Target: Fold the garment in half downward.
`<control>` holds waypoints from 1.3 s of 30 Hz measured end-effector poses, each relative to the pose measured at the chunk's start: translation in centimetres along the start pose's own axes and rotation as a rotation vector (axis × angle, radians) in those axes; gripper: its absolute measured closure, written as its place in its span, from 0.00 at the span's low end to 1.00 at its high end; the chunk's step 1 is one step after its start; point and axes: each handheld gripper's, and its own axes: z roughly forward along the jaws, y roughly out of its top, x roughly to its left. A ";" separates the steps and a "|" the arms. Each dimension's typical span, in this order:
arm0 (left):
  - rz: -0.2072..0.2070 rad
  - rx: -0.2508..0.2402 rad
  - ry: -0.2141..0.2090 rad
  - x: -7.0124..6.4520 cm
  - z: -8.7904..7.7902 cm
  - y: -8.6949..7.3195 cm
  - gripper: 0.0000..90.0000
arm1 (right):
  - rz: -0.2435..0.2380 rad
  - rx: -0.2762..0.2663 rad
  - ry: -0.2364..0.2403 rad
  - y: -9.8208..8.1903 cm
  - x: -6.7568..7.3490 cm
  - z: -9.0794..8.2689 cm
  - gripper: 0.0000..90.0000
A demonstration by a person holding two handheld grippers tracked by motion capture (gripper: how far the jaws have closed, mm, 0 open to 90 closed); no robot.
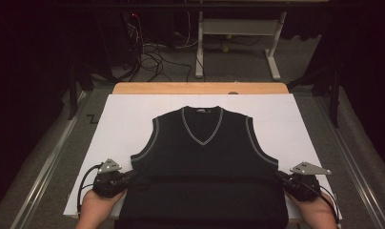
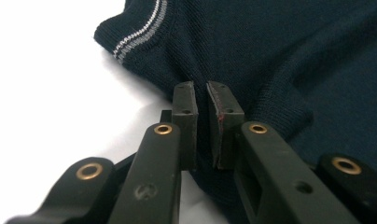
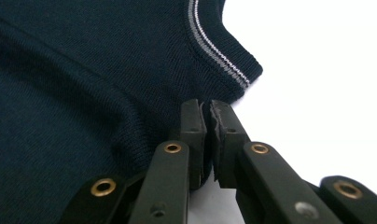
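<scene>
The black knitted sleeveless vest with grey-striped trim (image 1: 202, 157) lies flat on the white surface (image 1: 128, 119). Left claw (image 2: 203, 100) and right claw (image 3: 210, 112) each pinch its side edge below the armholes, likely to fold it.

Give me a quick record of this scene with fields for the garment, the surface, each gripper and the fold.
garment: dark sleeveless vest with grey-striped V-neck, lying flat, neck away from the person
surface: white board on a wooden table
left gripper: shut on the vest's side edge, below the armhole
right gripper: shut on the opposite side edge, below the armhole
fold: a crease runs across the vest between the two grippers
</scene>
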 end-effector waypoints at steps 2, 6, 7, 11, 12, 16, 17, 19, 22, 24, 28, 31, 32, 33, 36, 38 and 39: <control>0.001 0.001 -0.002 -0.1 -0.1 -0.2 0.88 | -0.004 -0.001 0.003 -0.2 0.1 -0.2 0.95; 0.009 0.000 -0.003 -0.5 -0.5 -0.4 0.88 | -0.005 -0.002 0.005 -0.5 0.2 -0.5 0.95; 0.013 -0.001 -0.003 -0.5 -0.6 -0.5 0.88 | -0.006 -0.003 0.004 -0.6 0.3 -0.6 0.95; 0.018 -0.001 -0.005 -0.7 -0.7 -0.7 0.88 | -0.008 -0.005 0.008 -0.8 0.3 -0.8 0.95; 0.019 0.000 -0.007 -0.7 -0.8 -0.8 0.88 | -0.004 -0.006 0.011 -0.9 0.3 -0.9 0.95; 0.017 0.002 -0.007 -0.9 -0.8 -0.9 0.88 | -0.002 -0.007 0.011 -1.1 0.4 -1.0 0.95; 0.017 0.001 -0.008 -0.9 -0.8 -0.9 0.88 | -0.003 -0.006 0.012 -1.1 0.4 -1.1 0.95; 0.022 0.002 -0.006 -0.9 -0.8 -0.9 0.87 | 0.003 -0.008 0.016 -1.2 0.3 -1.1 0.95; 0.015 -0.002 -0.007 -0.9 -0.7 -0.9 0.85 | -0.002 -0.014 0.019 -1.2 0.2 -1.0 0.93; 0.011 -0.009 -0.003 -0.8 -0.7 -0.9 0.81 | 0.007 -0.019 0.023 -1.2 0.2 -1.0 0.88; 0.001 -0.030 -0.007 -0.6 -0.9 -0.8 0.72 | 0.019 -0.042 0.037 -1.2 0.1 -1.0 0.80; -0.018 -0.077 -0.007 -0.2 -1.2 -0.5 0.63 | 0.045 -0.079 0.047 -1.0 0.0 -1.2 0.70; -0.021 -0.084 -0.004 -0.2 -1.2 -0.4 0.60 | 0.048 -0.087 0.046 -1.0 0.0 -1.2 0.68; -0.019 -0.091 0.003 -0.1 -1.3 -0.3 0.57 | 0.048 -0.094 0.048 -0.9 -0.1 -1.2 0.66; -0.032 -0.103 0.032 0.2 -1.0 0.2 0.47 | 0.062 -0.109 0.045 -0.6 -0.1 -1.1 0.59; -0.045 -0.106 0.032 0.5 -0.9 0.5 0.42 | 0.063 -0.118 0.040 -0.2 -0.3 -0.8 0.54; -0.053 -0.099 0.047 1.1 -0.4 1.2 0.40 | 0.070 -0.121 0.038 0.1 -0.3 -0.5 0.52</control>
